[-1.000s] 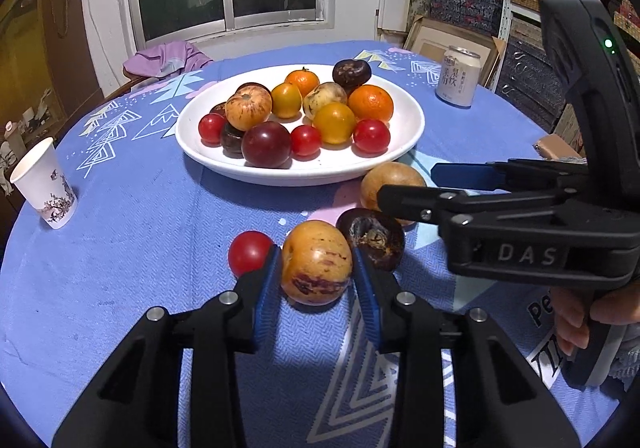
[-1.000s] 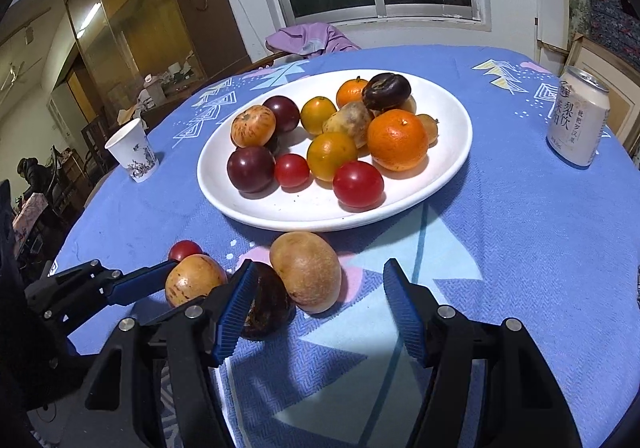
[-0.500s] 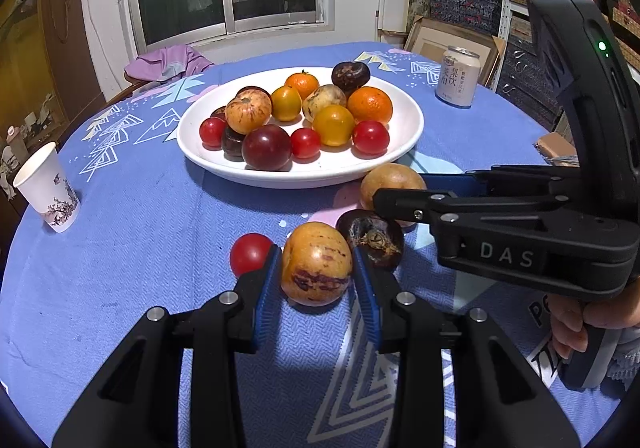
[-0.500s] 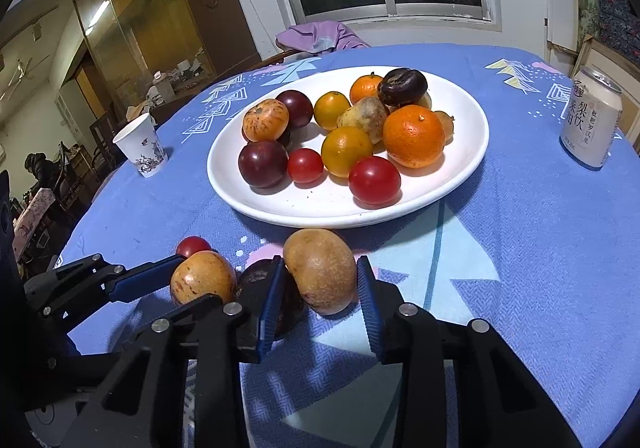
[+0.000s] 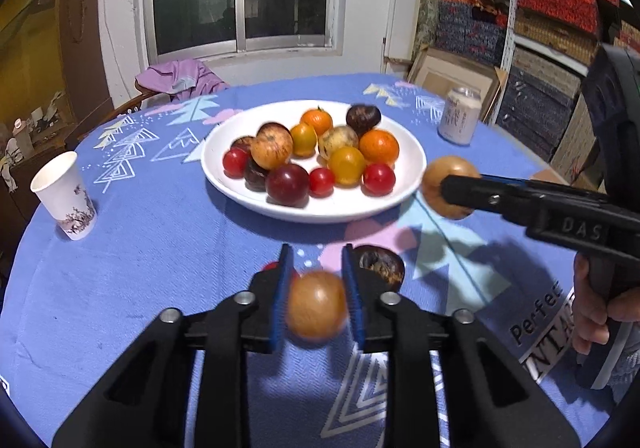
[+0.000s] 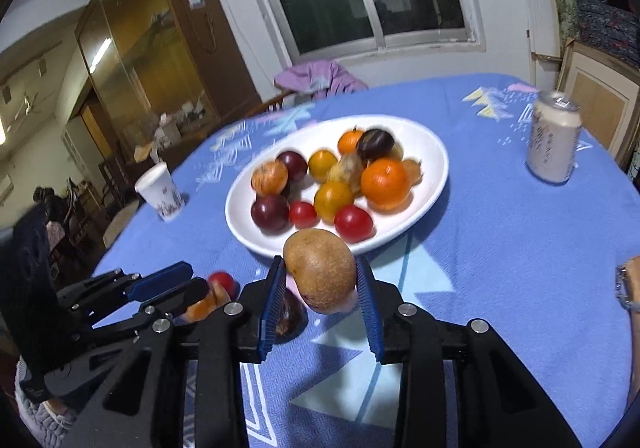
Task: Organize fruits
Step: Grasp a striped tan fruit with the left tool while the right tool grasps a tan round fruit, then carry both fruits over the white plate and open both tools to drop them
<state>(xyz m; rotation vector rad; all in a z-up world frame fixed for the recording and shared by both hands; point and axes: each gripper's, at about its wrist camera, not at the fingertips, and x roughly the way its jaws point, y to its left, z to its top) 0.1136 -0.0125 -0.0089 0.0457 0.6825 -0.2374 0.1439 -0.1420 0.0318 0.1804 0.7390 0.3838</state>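
Both hands loaded, heading for the plate.

My left gripper [image 5: 318, 288] is clamping a round orange-brown fruit [image 5: 317, 304]; my right gripper [image 6: 322, 288] is clamping a brown fruit [image 6: 320, 274]. White plate [image 6: 434, 151] lying straight ahead, right nearer.

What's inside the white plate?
The white plate holds a pile of loose fruit: two oranges, yellow and red round fruits, dark plums, a striped one. Fruits at the back are partly covered by those in front, so anything beneath the pile can't be seen.
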